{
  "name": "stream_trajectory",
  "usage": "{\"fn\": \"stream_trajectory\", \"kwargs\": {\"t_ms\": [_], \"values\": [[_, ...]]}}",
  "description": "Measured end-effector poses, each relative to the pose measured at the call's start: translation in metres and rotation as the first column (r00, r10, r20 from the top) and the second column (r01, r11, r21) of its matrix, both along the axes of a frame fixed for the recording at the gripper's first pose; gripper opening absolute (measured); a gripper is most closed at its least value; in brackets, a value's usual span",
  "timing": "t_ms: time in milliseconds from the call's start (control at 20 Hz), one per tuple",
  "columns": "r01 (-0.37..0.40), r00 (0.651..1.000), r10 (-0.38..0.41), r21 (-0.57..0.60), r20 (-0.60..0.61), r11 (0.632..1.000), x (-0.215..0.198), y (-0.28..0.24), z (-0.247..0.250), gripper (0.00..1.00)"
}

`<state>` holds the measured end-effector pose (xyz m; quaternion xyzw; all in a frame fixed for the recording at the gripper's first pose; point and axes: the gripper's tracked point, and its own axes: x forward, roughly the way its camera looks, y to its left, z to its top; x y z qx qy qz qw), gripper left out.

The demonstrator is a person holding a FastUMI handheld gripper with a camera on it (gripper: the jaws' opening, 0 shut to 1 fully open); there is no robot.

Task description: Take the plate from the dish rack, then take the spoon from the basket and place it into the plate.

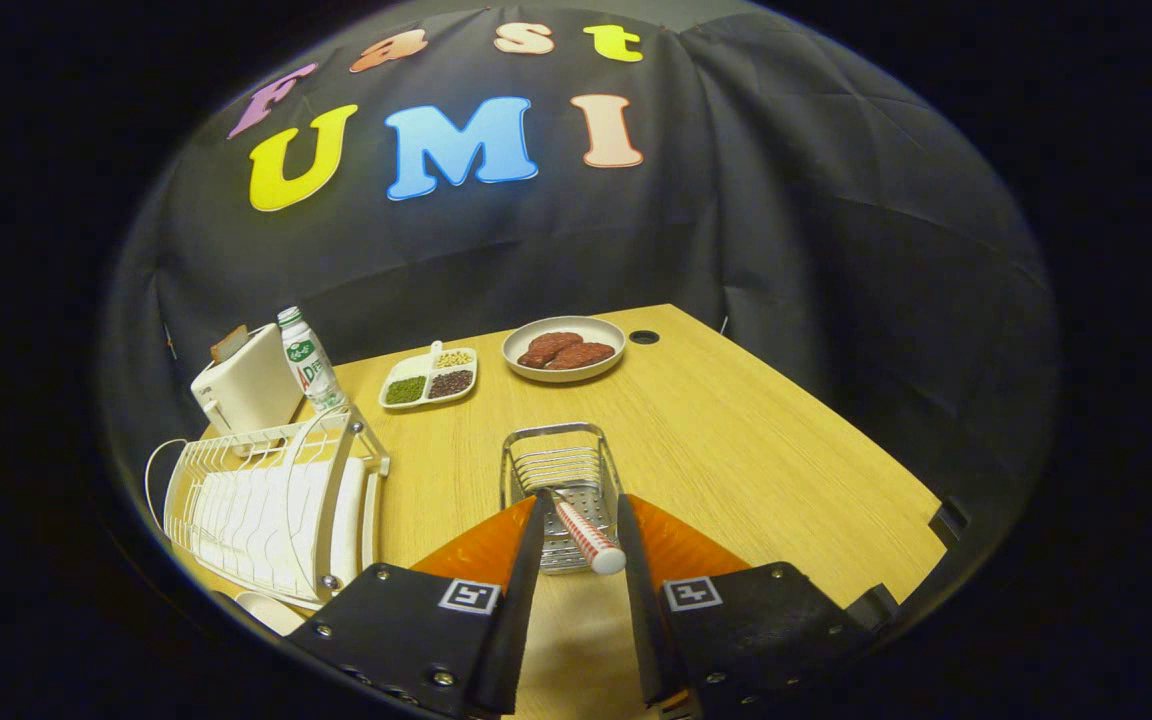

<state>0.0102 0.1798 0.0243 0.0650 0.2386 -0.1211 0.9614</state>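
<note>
Presently the claw (581,525) stands apart astride the spoon (588,536) in the basket (561,470); centre the handle, then close squarely.

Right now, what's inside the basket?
A spoon lies in the basket, its striped handle sticking out toward the gripper, between the open jaws. Its bowl end is hidden behind one jaw. Nothing else shows in the basket.

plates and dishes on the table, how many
2: a round plate of patties at the far edge, and a divided dish of beans beside it. The dish rack may hide more; the tool is open.
</note>
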Motion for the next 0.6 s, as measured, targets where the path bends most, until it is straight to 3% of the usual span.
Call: {"fn": "stream_trajectory", "kwargs": {"t_ms": [600], "values": [[-0.073, 0.996, 0.075, -0.041, 0.047, 0.996, -0.003, 0.0, -0.007, 0.45]]}}
